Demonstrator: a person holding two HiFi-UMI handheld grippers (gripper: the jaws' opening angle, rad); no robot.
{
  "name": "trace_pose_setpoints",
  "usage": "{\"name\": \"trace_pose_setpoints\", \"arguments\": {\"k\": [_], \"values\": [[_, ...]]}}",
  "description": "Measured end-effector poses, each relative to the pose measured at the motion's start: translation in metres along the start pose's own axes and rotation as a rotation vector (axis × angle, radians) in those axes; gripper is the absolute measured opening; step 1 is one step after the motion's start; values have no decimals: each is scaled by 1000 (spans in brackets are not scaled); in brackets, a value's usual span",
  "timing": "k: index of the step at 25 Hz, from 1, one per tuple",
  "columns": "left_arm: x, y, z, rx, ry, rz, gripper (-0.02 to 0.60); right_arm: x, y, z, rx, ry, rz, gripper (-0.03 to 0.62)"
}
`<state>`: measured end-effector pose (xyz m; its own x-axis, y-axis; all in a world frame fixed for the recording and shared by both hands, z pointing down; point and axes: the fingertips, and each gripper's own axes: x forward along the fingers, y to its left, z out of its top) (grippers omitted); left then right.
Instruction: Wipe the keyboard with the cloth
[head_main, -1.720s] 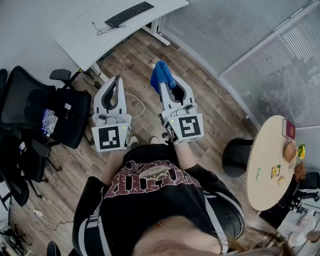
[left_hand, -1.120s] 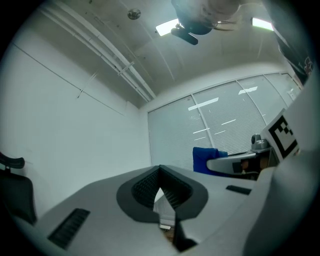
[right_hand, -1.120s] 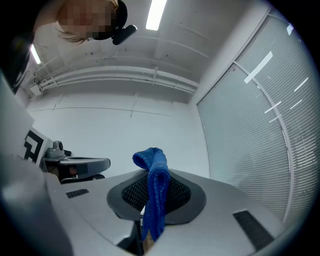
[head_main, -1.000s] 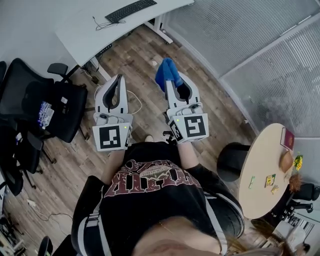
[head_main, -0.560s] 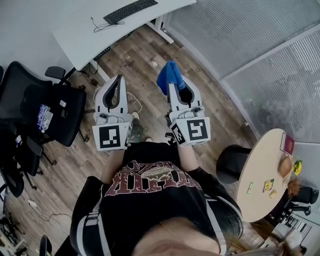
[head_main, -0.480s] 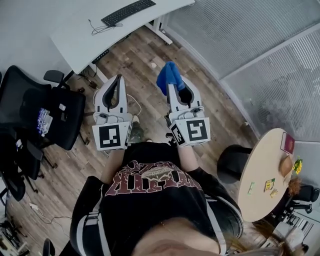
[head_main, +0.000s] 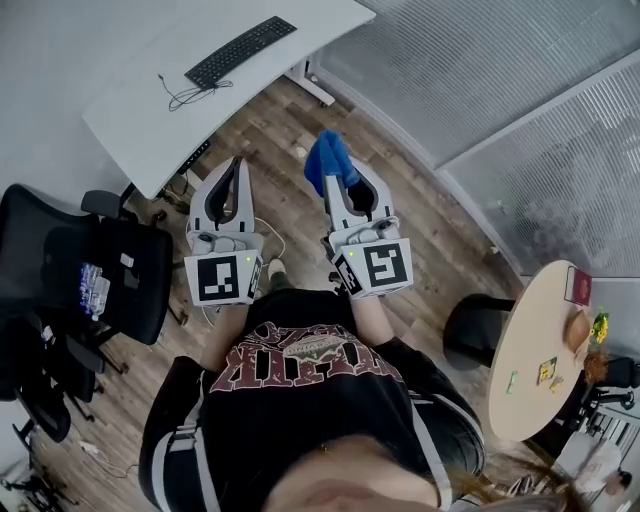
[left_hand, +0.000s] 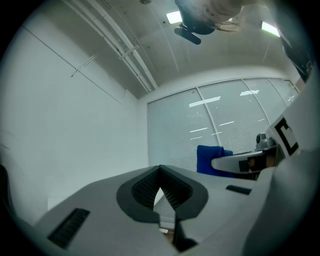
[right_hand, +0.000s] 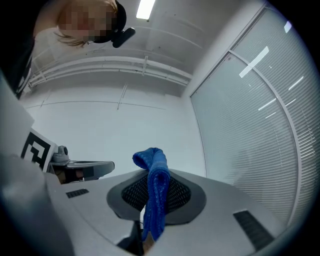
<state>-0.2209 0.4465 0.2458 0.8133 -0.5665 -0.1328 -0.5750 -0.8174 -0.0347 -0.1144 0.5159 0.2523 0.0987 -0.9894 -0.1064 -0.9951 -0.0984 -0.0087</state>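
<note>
Right gripper (head_main: 336, 182) clamps the cloth (head_main: 324, 158), left gripper (head_main: 236, 163) closed and empty — the keyboard (head_main: 240, 50) seems well apart on the far counter (head_main: 140, 115), so close in first.

A white desk (head_main: 130, 100) stands at the top of the head view on a wood-plank floor (head_main: 290, 130), with 1 thin black cable (head_main: 180, 96) curled on its top. Just below the desk's left end sits 1 black office chair (head_main: 95, 270). To the right of the desk runs a wall of pale blinds (head_main: 480, 70). Well down and right of the desk is 1 round tan table (head_main: 525, 350) bearing a dark red book (head_main: 578, 285) and small cards (head_main: 547, 370). On the table's desk-facing side stands a round black thing (head_main: 472, 325), perhaps a stool.
</note>
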Motion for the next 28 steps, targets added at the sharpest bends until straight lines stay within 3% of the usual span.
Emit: {"name": "trace_pose_setpoints", "arguments": {"k": [15,28], "values": [[55,62,-22,-33,28,-50,28,89,16,-21,14,4,2,64],[111,107,-36,-41,48,2,28,169,9,-29,7,14,91,64]]}}
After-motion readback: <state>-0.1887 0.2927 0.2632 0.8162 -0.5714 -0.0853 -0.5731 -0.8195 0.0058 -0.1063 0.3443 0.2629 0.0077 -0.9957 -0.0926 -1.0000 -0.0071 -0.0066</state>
